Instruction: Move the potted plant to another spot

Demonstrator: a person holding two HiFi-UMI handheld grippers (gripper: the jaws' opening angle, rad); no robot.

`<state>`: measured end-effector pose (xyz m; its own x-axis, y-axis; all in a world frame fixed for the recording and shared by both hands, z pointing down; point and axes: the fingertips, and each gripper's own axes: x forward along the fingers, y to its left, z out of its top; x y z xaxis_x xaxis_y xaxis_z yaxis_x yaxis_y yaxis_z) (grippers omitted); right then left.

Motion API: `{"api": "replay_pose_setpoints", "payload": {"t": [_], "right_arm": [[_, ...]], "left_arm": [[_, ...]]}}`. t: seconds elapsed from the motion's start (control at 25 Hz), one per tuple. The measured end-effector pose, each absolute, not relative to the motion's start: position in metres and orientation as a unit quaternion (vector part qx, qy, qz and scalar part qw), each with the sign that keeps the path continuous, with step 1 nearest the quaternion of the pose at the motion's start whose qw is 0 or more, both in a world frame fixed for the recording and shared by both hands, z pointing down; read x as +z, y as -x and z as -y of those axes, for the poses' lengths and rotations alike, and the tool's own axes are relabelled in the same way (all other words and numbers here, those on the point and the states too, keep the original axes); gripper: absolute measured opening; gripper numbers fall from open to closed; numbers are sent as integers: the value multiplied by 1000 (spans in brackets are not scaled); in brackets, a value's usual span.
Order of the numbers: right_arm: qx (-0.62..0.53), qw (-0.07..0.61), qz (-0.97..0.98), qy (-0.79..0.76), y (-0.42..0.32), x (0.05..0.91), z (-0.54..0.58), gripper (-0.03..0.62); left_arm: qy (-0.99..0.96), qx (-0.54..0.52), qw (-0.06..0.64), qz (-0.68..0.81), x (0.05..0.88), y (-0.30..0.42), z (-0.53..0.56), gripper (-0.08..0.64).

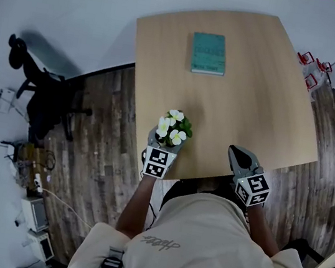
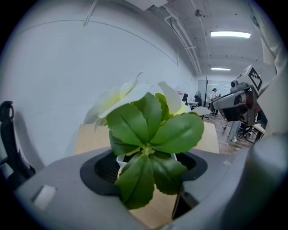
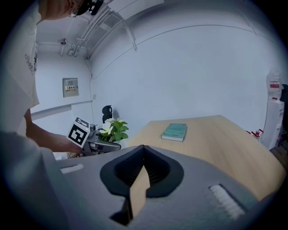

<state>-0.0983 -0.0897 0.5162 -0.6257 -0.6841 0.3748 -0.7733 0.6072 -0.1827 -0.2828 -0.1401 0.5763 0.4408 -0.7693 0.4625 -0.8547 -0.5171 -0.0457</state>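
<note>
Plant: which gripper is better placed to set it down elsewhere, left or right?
Left. The left gripper has the plant between its jaws; the right gripper is shut, empty and off to the side.

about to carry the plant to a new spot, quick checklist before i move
1. Plant between the left gripper jaws, pads against the pot: ok.
2. Pot lifted off the table: cannot tell, its base is hidden.
3. Bare table to set it down on: ok, open wood up to the book.
4. Book out of the way: ok, it lies at the far side.
5. Right gripper clear: ok, shut, empty, at the near edge apart from the plant.
</note>
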Motion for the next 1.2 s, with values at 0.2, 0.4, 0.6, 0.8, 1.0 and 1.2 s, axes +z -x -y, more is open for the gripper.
{"api": "replay_pose_setpoints", "payload": {"t": [0.2, 0.4, 0.6, 0.8, 1.0, 1.2], "right_arm": [[162, 121, 897, -393, 58, 514, 108, 3], [135, 135, 909, -371, 11, 511, 127, 3], [130, 128, 918, -352, -32, 513, 144, 3], [131, 119, 921, -346, -72, 514, 160, 3], [141, 116, 917, -354, -101, 519, 168, 3], [148, 123, 915, -355, -102, 525, 168, 3]], "left_arm": [[-828, 225, 97, 504, 569, 258, 148, 360], [-815, 232, 107, 521, 558, 221, 152, 360], [-807, 230, 114, 532, 548, 178, 159, 360], [-799, 229, 115, 545, 549, 141, 167, 360], [-801, 243, 110, 536, 551, 106, 166, 360], [-812, 249, 107, 516, 552, 92, 159, 360]]}}
